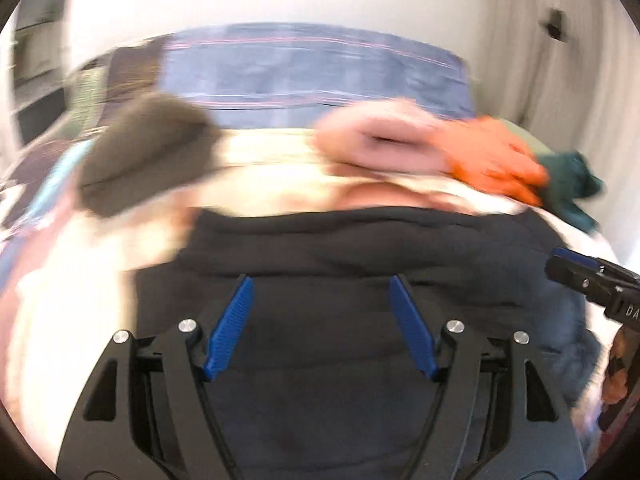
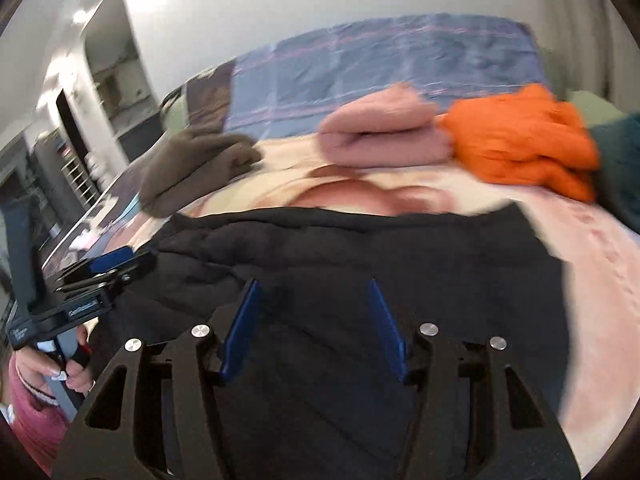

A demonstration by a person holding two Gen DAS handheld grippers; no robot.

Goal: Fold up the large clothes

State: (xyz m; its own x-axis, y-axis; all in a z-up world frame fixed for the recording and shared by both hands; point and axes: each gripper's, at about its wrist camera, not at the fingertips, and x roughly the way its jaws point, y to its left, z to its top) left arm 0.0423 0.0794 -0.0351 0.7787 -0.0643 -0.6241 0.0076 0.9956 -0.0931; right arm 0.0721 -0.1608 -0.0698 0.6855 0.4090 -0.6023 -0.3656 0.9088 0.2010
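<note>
With both the left claw [image 1: 322, 292] and right claw [image 2: 314, 294] spread empty, we judge the black garment [image 2: 360, 248] soft, bulky (likely heavy), best pinched at its corners

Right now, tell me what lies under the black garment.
The black garment lies on a cream and pink blanket, which shows around its far and right edges. Whatever sits directly beneath the garment is covered.
</note>
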